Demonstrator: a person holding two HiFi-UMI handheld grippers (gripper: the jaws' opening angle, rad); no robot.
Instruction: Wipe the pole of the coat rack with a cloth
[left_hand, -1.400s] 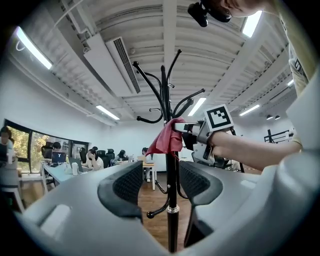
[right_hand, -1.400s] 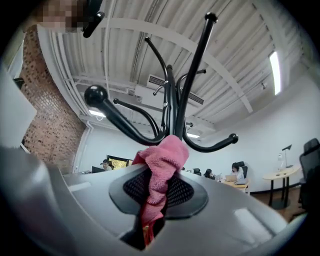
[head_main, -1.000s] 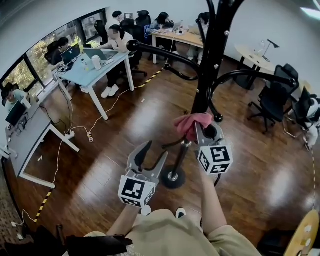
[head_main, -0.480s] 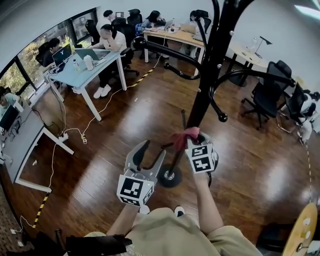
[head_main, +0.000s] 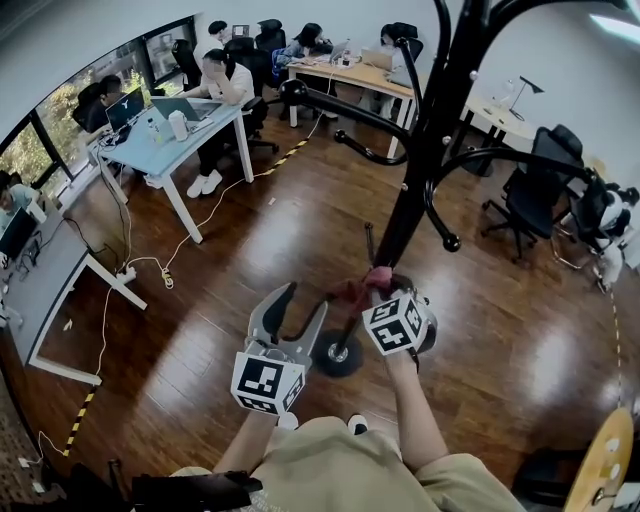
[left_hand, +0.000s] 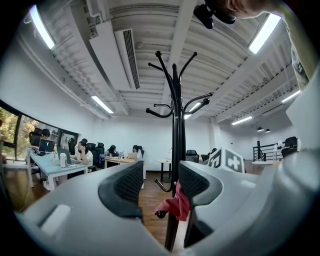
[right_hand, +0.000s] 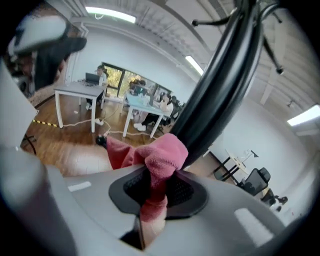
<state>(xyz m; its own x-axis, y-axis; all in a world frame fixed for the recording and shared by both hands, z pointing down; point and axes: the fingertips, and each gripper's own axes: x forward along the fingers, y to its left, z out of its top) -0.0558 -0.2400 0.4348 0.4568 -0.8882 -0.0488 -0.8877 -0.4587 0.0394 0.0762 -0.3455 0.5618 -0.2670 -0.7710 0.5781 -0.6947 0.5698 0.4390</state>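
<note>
A black coat rack pole (head_main: 420, 170) rises from a round base (head_main: 340, 354) on the wooden floor. My right gripper (head_main: 385, 290) is shut on a pink cloth (head_main: 368, 282) and presses it against the lower part of the pole. In the right gripper view the pink cloth (right_hand: 160, 160) bulges out between the jaws against the dark pole (right_hand: 220, 85). My left gripper (head_main: 295, 312) hangs open and empty to the left of the pole, above the base. In the left gripper view the pole (left_hand: 175, 150) and the cloth (left_hand: 177, 205) stand just beyond the open jaws.
Curved hook arms (head_main: 340, 110) stick out from the pole at head height. Desks (head_main: 175, 135) with seated people stand at the back left. Office chairs (head_main: 545, 205) and a round table (head_main: 505, 105) stand at the right. Cables (head_main: 165, 270) trail over the floor.
My right gripper has slid down the pole with the pink cloth, from near the hooks to just above the base. The left gripper has hardly moved.
</note>
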